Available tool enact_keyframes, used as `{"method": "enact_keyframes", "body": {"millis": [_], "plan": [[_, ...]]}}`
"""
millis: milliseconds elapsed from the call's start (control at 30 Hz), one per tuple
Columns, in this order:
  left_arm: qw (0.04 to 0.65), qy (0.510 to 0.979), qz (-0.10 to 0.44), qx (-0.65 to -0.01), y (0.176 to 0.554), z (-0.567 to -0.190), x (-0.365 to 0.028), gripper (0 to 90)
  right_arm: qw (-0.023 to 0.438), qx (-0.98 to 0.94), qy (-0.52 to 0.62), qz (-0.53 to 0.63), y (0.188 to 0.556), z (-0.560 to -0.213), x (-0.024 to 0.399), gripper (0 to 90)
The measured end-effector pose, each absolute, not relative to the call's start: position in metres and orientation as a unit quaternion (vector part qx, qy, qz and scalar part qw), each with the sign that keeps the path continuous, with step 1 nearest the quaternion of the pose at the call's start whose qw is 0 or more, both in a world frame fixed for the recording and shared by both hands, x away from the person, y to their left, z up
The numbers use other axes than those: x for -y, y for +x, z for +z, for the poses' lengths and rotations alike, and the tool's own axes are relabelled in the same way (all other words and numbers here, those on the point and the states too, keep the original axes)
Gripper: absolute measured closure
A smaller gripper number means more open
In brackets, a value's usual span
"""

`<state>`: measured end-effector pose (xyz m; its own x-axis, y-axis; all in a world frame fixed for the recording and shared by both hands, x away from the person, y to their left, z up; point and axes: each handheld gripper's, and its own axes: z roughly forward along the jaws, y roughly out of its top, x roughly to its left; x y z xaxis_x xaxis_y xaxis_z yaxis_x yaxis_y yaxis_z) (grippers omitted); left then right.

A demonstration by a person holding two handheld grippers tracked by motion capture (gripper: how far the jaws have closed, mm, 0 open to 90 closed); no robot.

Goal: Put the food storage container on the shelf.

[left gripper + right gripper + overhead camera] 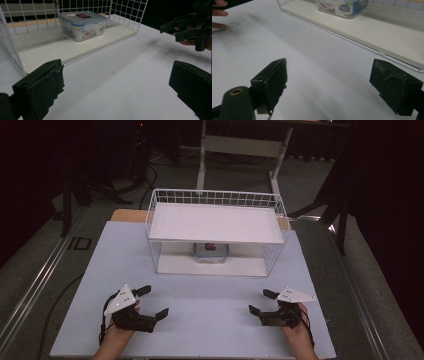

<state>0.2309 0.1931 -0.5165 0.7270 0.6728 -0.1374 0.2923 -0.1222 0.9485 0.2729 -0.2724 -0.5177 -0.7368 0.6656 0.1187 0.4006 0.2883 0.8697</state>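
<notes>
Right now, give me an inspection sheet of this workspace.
Surface: white table, bare in front of the rack.
Job's things: lidded clear box on the lower shelf of the wire rack; upper shelf bare.
Clutter: nothing seen.
Grippers: left gripper and right gripper, jaws open, holding nothing, near the front edge.
Cables: one cable on the floor at left.
Surroundings: dark room, white desk frame behind the table.

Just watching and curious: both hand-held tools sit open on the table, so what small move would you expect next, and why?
Probably the left tool or right tool moves forward toward the lidded plastic box on the lower shelf of the wire rack. Both are open, hold nothing, and the box is well ahead of them.
</notes>
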Motion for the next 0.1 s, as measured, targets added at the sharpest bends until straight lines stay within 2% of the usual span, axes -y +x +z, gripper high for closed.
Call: {"method": "enact_keyframes", "body": {"millis": [100], "plan": [[0.581,0.728,0.166,-0.325,0.23,-0.5152,-0.1928,0.4,0.137,-0.787,0.333,0.501,0.2725,-0.5161,0.2733,14.6]]}}
